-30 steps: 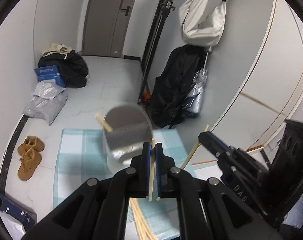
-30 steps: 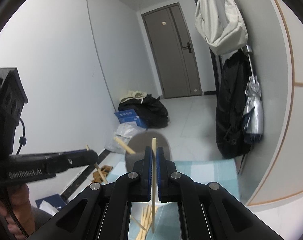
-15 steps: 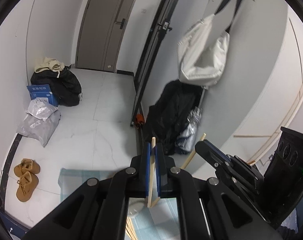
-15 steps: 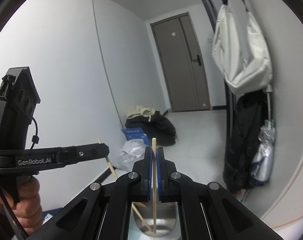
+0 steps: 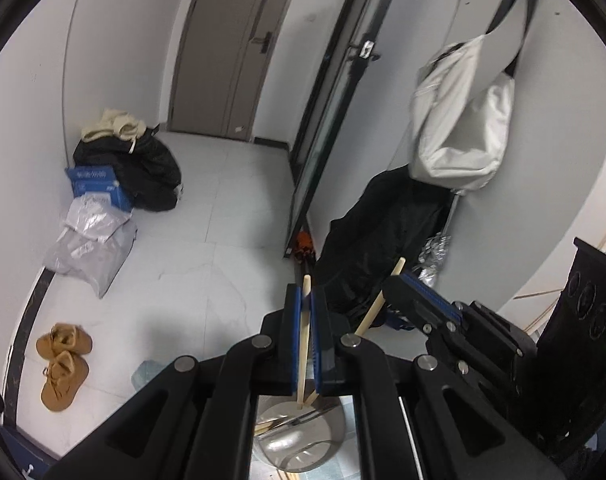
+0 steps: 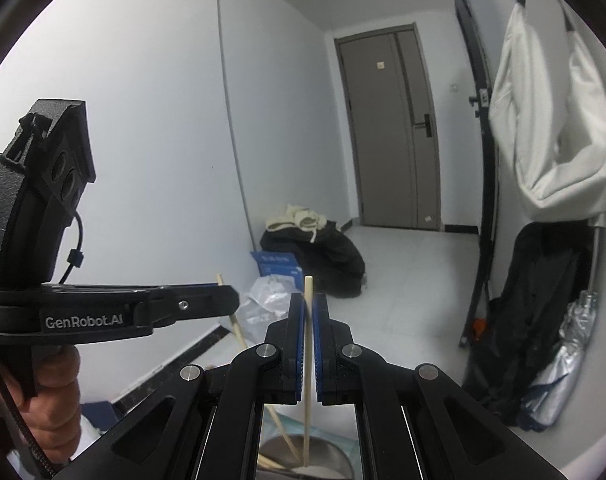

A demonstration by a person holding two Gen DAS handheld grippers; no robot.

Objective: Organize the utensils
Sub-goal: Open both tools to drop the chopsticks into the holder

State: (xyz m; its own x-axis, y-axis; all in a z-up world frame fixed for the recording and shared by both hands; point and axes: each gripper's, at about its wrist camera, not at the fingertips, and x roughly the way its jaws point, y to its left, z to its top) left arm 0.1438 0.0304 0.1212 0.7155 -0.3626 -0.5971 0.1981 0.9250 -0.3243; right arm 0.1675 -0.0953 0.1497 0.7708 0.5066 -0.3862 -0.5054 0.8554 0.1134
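Note:
My left gripper (image 5: 306,300) is shut on a wooden chopstick (image 5: 303,344) that stands almost upright, its lower end inside a steel cup (image 5: 299,436) below the fingers. My right gripper (image 6: 309,308) is shut on a second wooden chopstick (image 6: 307,380), also upright with its lower end in the steel cup (image 6: 303,460). Each gripper shows in the other's view: the right one (image 5: 419,292) holding its chopstick at the right, the left one (image 6: 207,300) at the left. Another chopstick (image 6: 269,464) lies in the cup.
The cup stands on a light blue checked cloth (image 5: 151,372). Beyond lie a tiled floor, brown shoes (image 5: 61,364), bags and a blue box (image 5: 99,184) by the wall, a dark door (image 6: 391,128), and a black coat with a white bag (image 5: 459,120) hanging at the right.
Both grippers have tilted up and closed in over the cup, so it slid from mid-view to the bottom edge. Both chopsticks stay gripped, their lower ends now inside the cup.

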